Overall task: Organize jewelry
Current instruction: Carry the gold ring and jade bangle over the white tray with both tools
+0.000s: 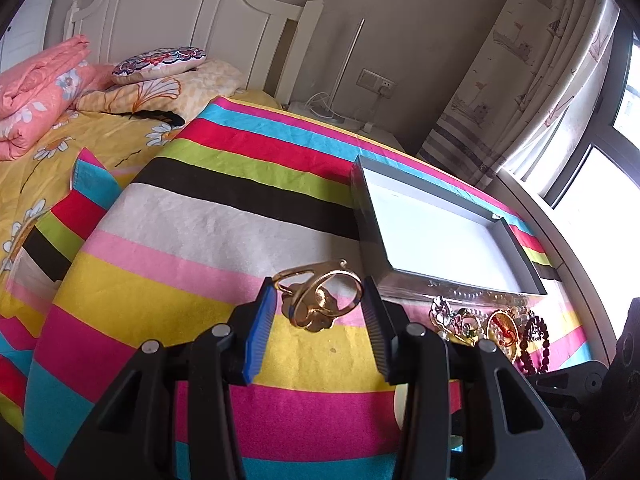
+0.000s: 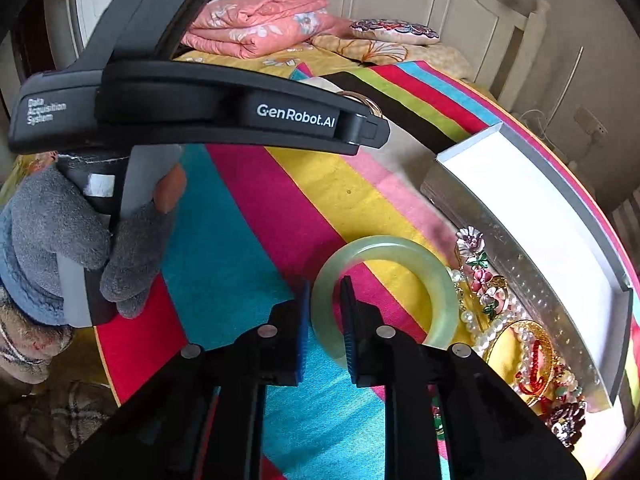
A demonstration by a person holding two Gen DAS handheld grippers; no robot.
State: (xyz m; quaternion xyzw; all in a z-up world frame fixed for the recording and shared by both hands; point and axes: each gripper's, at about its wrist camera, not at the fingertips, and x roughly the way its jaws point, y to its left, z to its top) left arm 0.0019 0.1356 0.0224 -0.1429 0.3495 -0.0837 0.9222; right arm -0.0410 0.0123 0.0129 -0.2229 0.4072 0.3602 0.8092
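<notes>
gold bangle between left tongs, touching

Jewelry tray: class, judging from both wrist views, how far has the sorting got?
Nothing looks done: the tray shows only its bare white lining. In hand: the left gripper holds a gold bangle between its fingers, and the right gripper is closed on a green jade bangle. Left: the pile of beads and brooches beside the tray.

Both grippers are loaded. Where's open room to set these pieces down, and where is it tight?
The white floor of the tray looks bare throughout. The striped cloth left of it is open too. The strip along the tray's near wall is crowded with a jewelry pile, beside the green bangle.
</notes>
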